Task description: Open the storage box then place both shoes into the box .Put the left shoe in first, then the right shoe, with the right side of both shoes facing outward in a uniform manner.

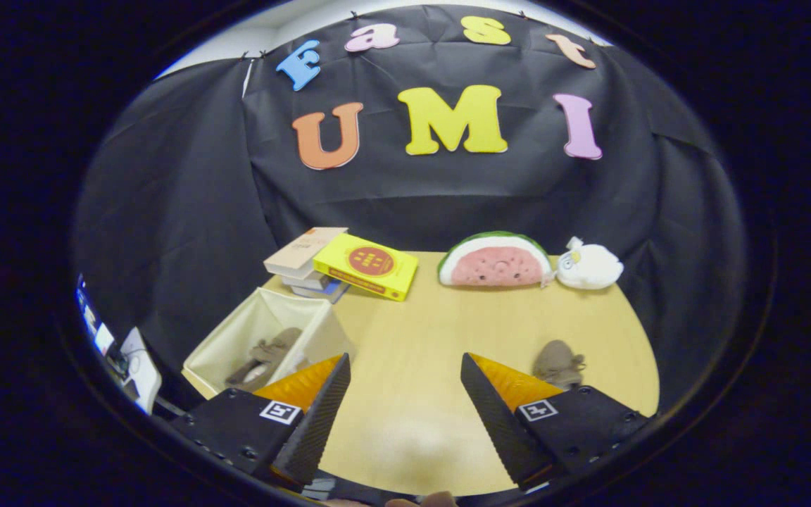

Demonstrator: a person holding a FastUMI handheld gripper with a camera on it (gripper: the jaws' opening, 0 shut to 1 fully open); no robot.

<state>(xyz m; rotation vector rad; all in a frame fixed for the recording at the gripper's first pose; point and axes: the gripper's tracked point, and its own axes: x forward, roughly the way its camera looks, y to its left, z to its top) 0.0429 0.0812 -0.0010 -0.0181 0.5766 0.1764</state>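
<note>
- Gripper view: the gripper (405, 394) hangs above the wooden table (412, 331) with its jaws spread wide and nothing but bare tabletop between them.
- The storage box (236, 345), a cream fabric bin with its top open, sits just ahead of the left finger. One grey-brown shoe (265, 355) already lies inside it, so I'd judge the left shoe is done.
- The second shoe (558, 364) rests on the table just beyond the right finger, partly hidden by it. It looks like the next thing to pick up, which would explain the open jaws.
- Well beyond the fingers, a yellow book (367, 266) leans on a stack of books (303, 264). Its round red emblem carries writing too small to read.
- A watermelon-slice plush (493, 262) and a white bird plush (588, 266) sit touching at the far edge, clear of the work.
- Each finger base carries a square black-and-white marker, presumably for tracking.
</note>
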